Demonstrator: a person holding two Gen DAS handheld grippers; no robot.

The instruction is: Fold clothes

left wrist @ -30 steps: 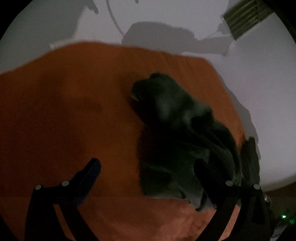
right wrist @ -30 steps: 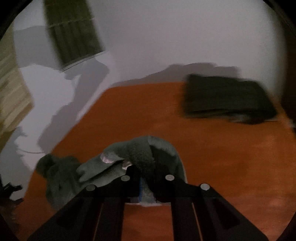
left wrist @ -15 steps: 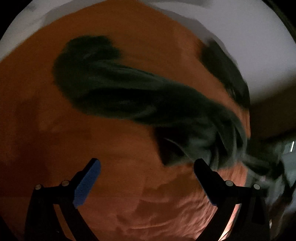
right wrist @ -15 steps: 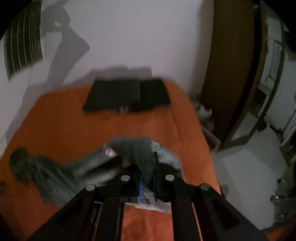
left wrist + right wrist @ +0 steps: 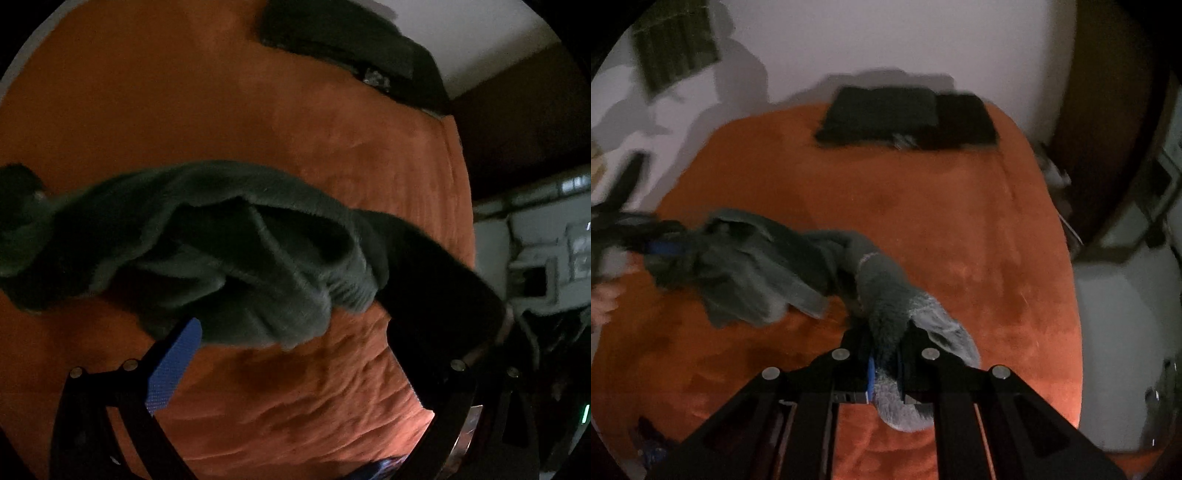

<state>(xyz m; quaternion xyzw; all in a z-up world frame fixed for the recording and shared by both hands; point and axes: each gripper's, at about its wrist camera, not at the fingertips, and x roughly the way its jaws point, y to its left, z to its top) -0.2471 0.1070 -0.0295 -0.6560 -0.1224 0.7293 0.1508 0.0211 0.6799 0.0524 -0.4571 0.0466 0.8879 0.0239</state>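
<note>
Dim room, white wall, and an orange blanket-covered bed (image 5: 960,229) carrying everything. My right gripper (image 5: 884,369) is clamped narrow on one end of the grey-green fleece garment (image 5: 757,266), which hangs bunched over the bed's middle. My left gripper (image 5: 303,369) is spread wide with nothing between its pads, right at the garment's near edge. A folded dark stack (image 5: 908,118) sits at the far edge. I reckon the trick is pinching a matching corner, then pulling it flat before folding.

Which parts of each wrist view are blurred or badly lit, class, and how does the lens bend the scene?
Left wrist view: dim; green garment smeared, orange bed cover bulges in the fisheye.
Right wrist view: brighter; garment's far end blurred, folded dark clothes soft, shadows on wall.
</note>
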